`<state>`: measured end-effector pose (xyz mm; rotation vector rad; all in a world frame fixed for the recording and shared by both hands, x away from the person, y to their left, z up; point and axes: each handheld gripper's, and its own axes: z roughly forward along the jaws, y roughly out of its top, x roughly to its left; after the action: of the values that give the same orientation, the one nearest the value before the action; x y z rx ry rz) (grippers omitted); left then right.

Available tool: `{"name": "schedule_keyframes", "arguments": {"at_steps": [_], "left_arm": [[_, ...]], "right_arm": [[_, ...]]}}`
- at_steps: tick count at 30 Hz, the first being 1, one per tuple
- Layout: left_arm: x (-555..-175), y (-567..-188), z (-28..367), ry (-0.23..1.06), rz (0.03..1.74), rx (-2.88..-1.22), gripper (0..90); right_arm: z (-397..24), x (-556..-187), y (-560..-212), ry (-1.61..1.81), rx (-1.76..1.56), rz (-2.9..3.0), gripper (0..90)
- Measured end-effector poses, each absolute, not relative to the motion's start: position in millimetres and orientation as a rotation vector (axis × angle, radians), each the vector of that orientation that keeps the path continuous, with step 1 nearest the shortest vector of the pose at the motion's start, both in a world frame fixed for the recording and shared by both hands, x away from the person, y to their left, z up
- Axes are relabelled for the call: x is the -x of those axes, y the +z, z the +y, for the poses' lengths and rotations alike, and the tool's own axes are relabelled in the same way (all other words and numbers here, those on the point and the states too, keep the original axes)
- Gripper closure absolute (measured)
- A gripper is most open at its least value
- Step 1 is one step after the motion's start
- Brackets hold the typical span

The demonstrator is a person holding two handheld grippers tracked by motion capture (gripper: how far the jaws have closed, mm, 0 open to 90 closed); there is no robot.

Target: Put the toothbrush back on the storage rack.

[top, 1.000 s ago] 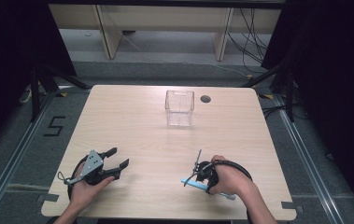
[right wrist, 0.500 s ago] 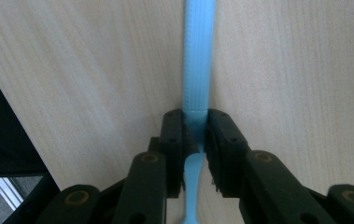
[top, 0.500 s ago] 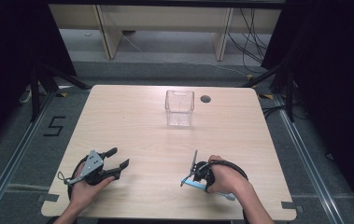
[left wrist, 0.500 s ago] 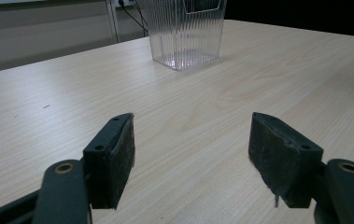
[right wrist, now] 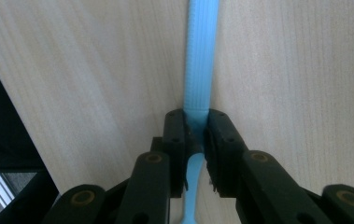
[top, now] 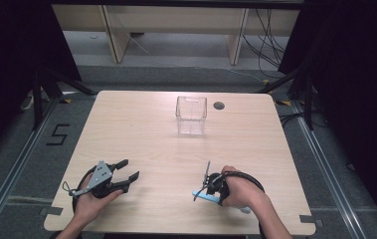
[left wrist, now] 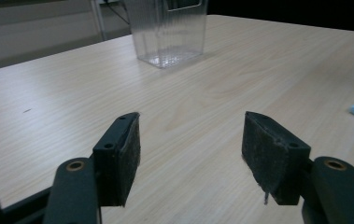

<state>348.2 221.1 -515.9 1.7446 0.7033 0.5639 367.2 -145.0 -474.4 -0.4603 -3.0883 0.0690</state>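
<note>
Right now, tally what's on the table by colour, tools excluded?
Clear: 1, the box
Blue: 1, the stick, clamped in the right hand-held gripper
Total: 2

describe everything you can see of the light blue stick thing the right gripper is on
The light blue stick is long, thin and flat, plastic by the look, with fine ribbing across its wider part and a narrower neck near the camera. It lies flat on the wooden table near the front edge. The right gripper has just been closing and its pads now clamp the stick from both sides. One end pokes out past the hand.
</note>
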Motion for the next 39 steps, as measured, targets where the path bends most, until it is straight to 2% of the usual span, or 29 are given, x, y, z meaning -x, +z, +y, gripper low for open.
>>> {"name": "schedule_keyframes", "arguments": {"at_steps": [16, 26, 31, 39], "left_arm": [[-341, -496, 161, 0.319, 0.307, -1.946, 45.6], [-340, -491, 132, 0.243, 0.165, -1.990, 50.1], [-342, -491, 126, 0.223, 0.118, -2.012, 53.5], [-347, -493, 121, 0.180, 0.051, -2.048, 60.5]], "right_arm": [[-120, -368, -439, -0.058, 0.264, -3.120, 79.0], [-104, -366, -423, -0.096, 0.191, -3.124, 79.0], [-99, -370, -419, -0.124, 0.059, -3.152, 79.0], [-89, -366, -419, -0.100, 0.043, -3.129, 79.0]]}}
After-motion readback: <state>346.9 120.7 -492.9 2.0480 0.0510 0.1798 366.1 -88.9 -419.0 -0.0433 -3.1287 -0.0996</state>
